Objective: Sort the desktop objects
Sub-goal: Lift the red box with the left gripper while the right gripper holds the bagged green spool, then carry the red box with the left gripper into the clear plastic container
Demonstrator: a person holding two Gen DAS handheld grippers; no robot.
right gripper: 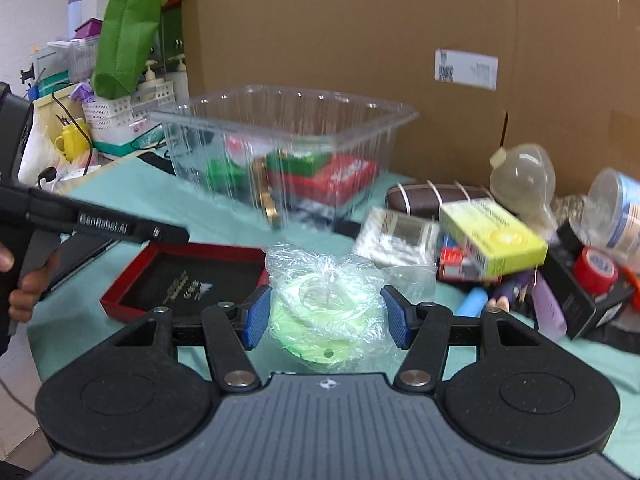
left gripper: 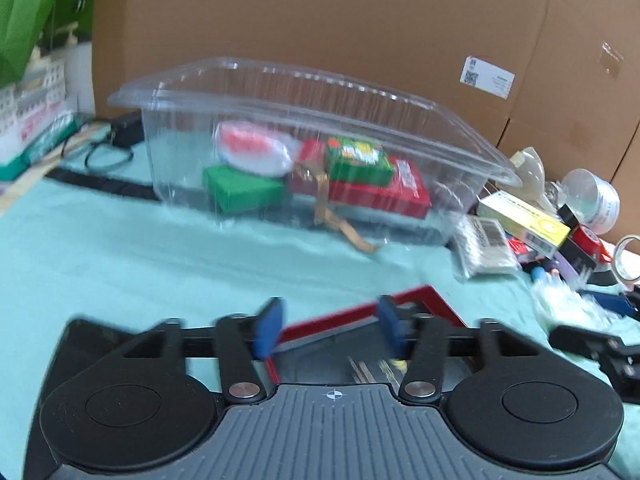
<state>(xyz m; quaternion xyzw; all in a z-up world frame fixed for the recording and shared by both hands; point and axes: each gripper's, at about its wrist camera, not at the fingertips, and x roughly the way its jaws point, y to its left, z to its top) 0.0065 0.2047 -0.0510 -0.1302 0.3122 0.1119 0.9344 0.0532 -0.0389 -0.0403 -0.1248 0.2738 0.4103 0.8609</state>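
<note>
A clear plastic bin stands on the teal cloth and holds a green box, a red box and other small packs. My left gripper is open above the corner of a red-framed black tray. My right gripper is open, its jaws on either side of a green item wrapped in clear plastic. I cannot tell whether the pads touch the wrap. The left gripper's body shows at the left in the right wrist view.
A pile of loose objects lies at the right: a yellow box, a cotton swab pack, a red tape roll, a clear jar, a bulb. A large cardboard box stands behind. Baskets and a yellow mug sit at far left.
</note>
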